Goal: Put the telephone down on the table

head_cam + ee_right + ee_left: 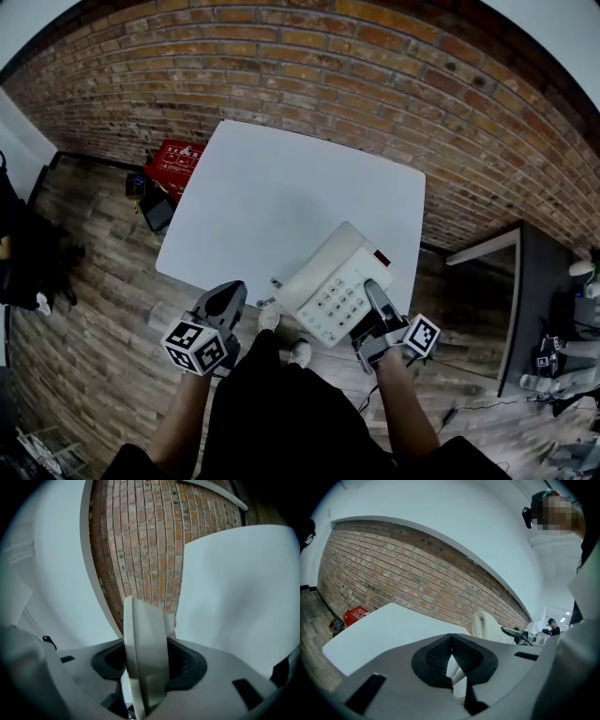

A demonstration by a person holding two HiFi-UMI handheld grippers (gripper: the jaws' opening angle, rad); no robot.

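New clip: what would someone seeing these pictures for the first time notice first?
The cream telephone stands out at the near right corner of the white table, its edge clamped in the right hand-held gripper. The left hand-held gripper pinches the phone's coiled cord. A red brick wall runs behind the table.

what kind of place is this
Probably an indoor studio or lab-like workroom: a brick wall, a wood-plank floor, a plain white table, and a side bench with gear on it at the right.
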